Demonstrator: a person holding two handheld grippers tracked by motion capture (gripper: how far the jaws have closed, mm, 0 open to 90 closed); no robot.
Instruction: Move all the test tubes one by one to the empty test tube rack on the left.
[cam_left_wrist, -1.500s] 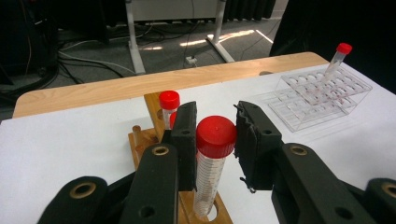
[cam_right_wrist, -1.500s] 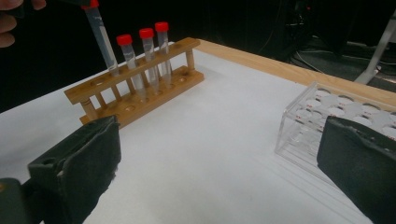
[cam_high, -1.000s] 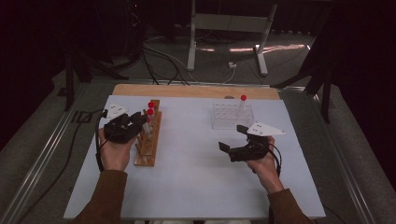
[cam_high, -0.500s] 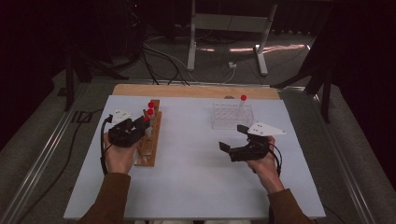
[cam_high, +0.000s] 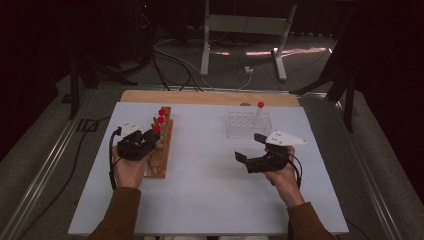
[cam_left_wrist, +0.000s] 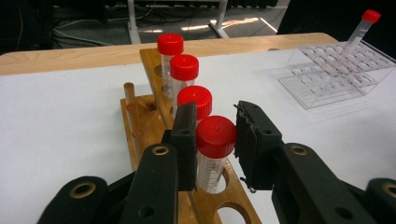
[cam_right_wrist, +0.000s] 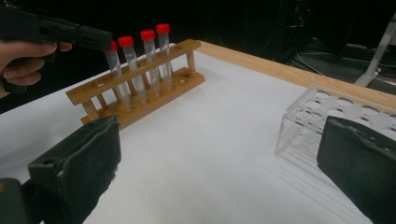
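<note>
White tabletop (cam_high: 210, 195) bears a wooden rack (cam_left_wrist: 154, 116). Nearest tube (cam_left_wrist: 212, 156) stands upright in the rack, red cap up, left gripper (cam_left_wrist: 215, 142) clamped on that cap. Right gripper (cam_right_wrist: 219, 163), well apart from the rack, gapes wide, holding nothing.

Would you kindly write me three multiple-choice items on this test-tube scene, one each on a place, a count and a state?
1. Where is the lone tube?
A) standing in the clear rack
B) lying on the table
C) in the right gripper's jaws

2. How many red-capped tubes stand in the wooden rack?
A) two
B) four
C) six

3. How do the jaws of the right gripper stand?
A) shut on a tube
B) shut on the clear rack
C) open, with nothing between them

Answers:
1 A: it rises from a cell of the clear rack.
2 B: the left gripper view shows four red caps in a row.
3 C: the right gripper view shows its pads wide apart with nothing between them.
</note>
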